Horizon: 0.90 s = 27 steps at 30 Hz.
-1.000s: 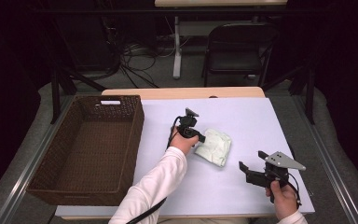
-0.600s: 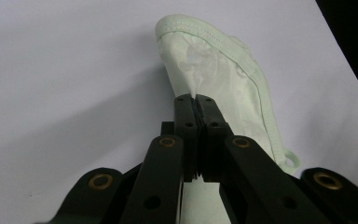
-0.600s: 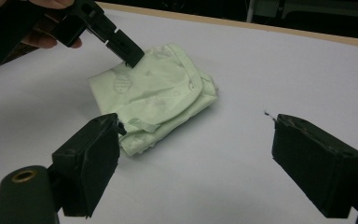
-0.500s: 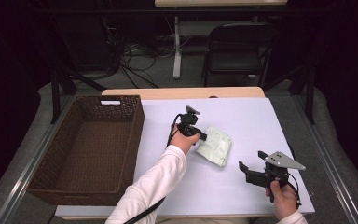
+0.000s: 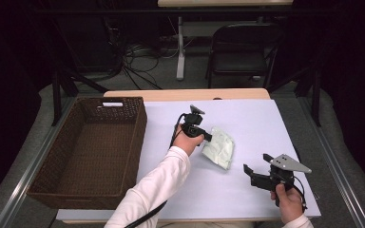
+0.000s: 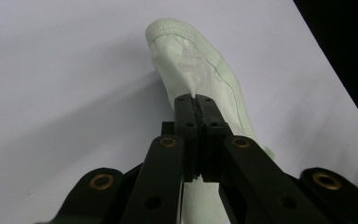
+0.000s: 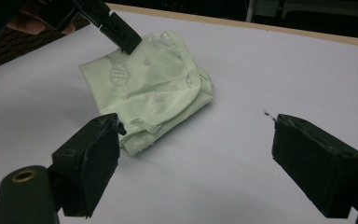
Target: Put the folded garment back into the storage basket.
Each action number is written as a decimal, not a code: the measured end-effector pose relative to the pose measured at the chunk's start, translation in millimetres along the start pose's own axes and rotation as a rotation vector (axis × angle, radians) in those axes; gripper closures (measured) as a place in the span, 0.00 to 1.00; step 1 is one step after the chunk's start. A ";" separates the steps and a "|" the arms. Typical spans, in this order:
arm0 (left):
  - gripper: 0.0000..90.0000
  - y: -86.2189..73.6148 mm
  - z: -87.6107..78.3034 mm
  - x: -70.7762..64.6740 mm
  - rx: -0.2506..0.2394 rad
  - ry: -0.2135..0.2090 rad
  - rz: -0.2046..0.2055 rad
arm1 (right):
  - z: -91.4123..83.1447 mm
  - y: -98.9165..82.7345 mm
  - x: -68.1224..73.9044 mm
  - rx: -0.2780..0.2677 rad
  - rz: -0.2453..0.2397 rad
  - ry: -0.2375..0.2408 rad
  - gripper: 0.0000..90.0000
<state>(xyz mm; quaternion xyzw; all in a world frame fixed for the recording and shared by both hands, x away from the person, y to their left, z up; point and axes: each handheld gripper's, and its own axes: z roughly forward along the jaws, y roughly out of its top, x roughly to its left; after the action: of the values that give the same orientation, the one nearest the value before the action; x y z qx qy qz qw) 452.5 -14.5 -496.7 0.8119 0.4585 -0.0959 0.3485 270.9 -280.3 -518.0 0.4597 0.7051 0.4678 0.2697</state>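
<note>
A small folded pale-green garment [image 5: 219,147] lies on the white table [image 5: 266,118] near its middle, right of the wicker basket [image 5: 88,147]. The left gripper [image 6: 196,100] has its jaws pressed together on a pinch of the cloth at the garment's near edge (a thin fold shows between the tips). To carry this well, the lift should probably go straight up first, so the loose layers hang free before any sideways move; a thin pinch like this could slip if dragged across the table. The right gripper [image 5: 248,172] hovers low near the table's front right, jaws wide apart and empty, aimed at the garment. The basket looks empty, and nothing lies between it and the garment.
</note>
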 end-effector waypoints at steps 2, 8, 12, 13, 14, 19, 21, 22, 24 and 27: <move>0.99 0.5 -0.8 -1.0 0.000 0.002 0.012 | 0.1 0.0 -0.4 0.000 -0.005 -0.001 0.16; 0.99 1.6 -3.0 -7.0 -0.004 -0.010 0.012 | -0.1 0.0 -0.3 -0.001 0.001 -0.002 0.16; 0.99 2.4 -4.9 -11.3 -0.012 -0.016 0.021 | -0.6 0.1 -0.7 0.001 -0.003 -0.004 0.16; 0.99 2.8 -5.9 -12.1 -0.005 -0.018 0.028 | -0.6 0.1 -0.8 0.001 -0.004 -0.005 0.16; 0.99 2.8 -6.3 -12.9 -0.007 -0.018 0.036 | -0.5 0.1 -0.8 0.001 -0.003 -0.005 0.16; 1.00 2.7 -10.2 -16.6 -0.015 -0.029 0.034 | -0.3 0.1 -0.9 -0.001 -0.004 -0.004 0.16; 1.00 3.3 -12.1 -17.1 -0.016 -0.032 0.045 | -0.1 0.0 -0.3 -0.002 0.003 0.000 0.16; 1.00 3.4 -12.8 -18.0 -0.021 -0.033 0.041 | -0.1 0.0 -0.3 -0.002 0.003 0.000 0.16; 1.00 4.8 -15.1 -19.3 -0.025 -0.042 0.058 | -0.1 0.0 -0.3 -0.002 0.002 0.000 0.16; 1.00 5.5 -16.4 -21.5 -0.032 -0.043 0.052 | -0.1 0.0 -0.5 0.001 0.001 -0.001 0.16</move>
<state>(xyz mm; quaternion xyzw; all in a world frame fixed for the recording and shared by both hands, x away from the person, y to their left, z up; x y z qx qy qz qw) 442.2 -20.1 -471.7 0.8155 0.4312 -0.0971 0.3737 271.0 -280.8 -517.9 0.4605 0.7051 0.4673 0.2692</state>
